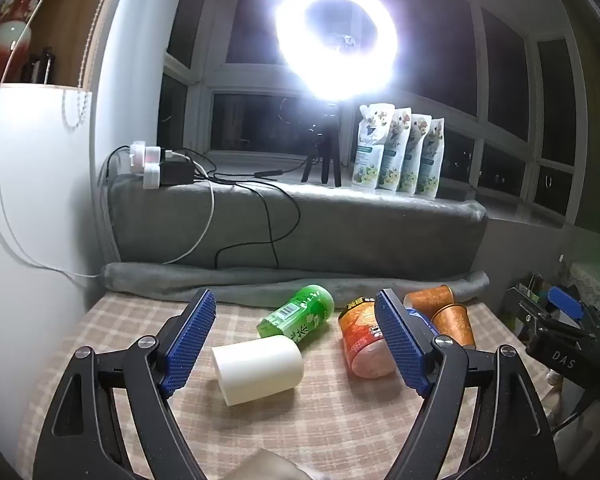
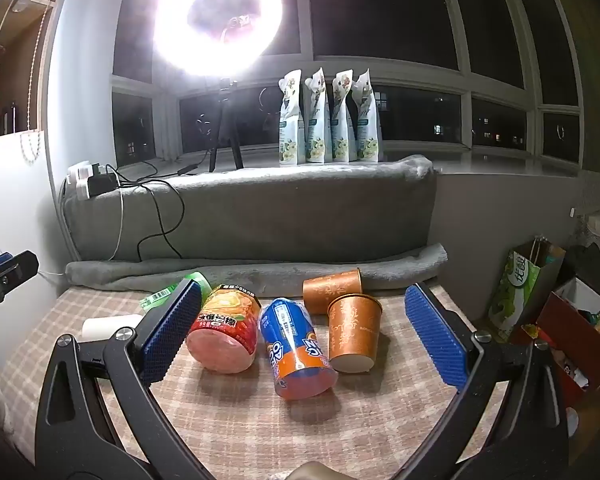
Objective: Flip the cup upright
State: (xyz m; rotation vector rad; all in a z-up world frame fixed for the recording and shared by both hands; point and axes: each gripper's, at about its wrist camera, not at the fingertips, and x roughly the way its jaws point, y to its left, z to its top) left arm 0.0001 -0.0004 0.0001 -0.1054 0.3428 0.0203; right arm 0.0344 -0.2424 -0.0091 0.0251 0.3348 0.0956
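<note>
Left wrist view: your left gripper [image 1: 294, 338] was spread wide, blue ribbed pads [image 1: 190, 342] gripping nothing, hovering above the beige checked tablecloth [image 1: 320, 432]. The plain white cylindrical cup [image 1: 258, 368] lay on its side on the cloth between the fingers, nearer the left pad, not touching either one. Just behind it the green plastic bottle [image 1: 300, 316] lay on its side too, touching or nearly touching the white cup. The red-and-orange printed drink cup [image 1: 364, 340] lay tipped over to the right, partly hidden by the right pad. Beyond that pad, two copper-orange patterned paper cups [image 1: 448, 314] sat close together, one on its side behind the other. A grey blanket roll [image 1: 300, 280] ran along the far edge of the cloth. A glowing ring light [image 1: 336, 40] stood on the sill, beside four white flower-printed pouches [image 1: 400, 152].

Right wrist view: your right gripper [image 2: 302, 330] was also wide apart and empty. Between its fingers lay the red-and-orange drink cup, on its side next to the left pad, and a blue-and-orange printed cup [image 2: 294, 350], on its side beside it. The nearer copper-orange cup stood mouth up, touching or just beside the blue one; the other lay on its side behind. The white cup showed only as a sliver at left, outside the left finger. The left gripper's tip poked in at the left edge.
</note>
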